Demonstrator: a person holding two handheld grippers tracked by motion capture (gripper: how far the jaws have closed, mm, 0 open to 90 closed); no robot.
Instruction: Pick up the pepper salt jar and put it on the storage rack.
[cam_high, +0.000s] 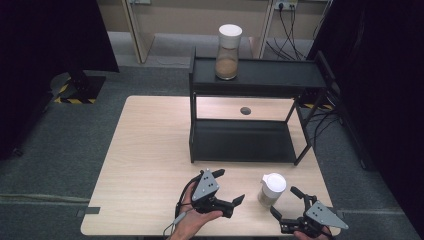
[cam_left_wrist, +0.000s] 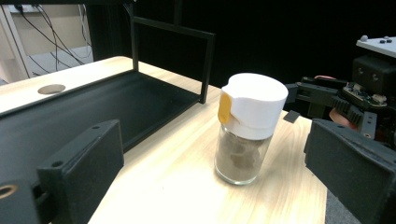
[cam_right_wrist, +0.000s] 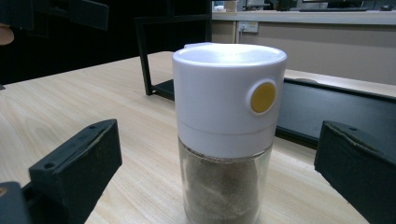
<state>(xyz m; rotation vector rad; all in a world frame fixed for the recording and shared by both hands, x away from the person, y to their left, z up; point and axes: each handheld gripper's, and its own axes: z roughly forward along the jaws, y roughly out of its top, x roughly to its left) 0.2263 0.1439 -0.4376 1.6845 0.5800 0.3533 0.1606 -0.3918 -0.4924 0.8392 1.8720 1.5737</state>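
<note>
Near the table's front edge, the spice jar (cam_high: 272, 189) stands upright before the black shelf (cam_high: 242, 141). I've my right gripper (cam_high: 288, 203) gaping around it to grasp; my left gripper (cam_high: 230, 186) waits beside, jaws spread, empty.

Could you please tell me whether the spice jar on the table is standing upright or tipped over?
Upright: the spice jar stands on its glass base on the table, white cap on top.

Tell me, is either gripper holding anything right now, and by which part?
Nothing is held. Both the left gripper and the right gripper are open, and the spice jar stands free on the table between them.
</note>
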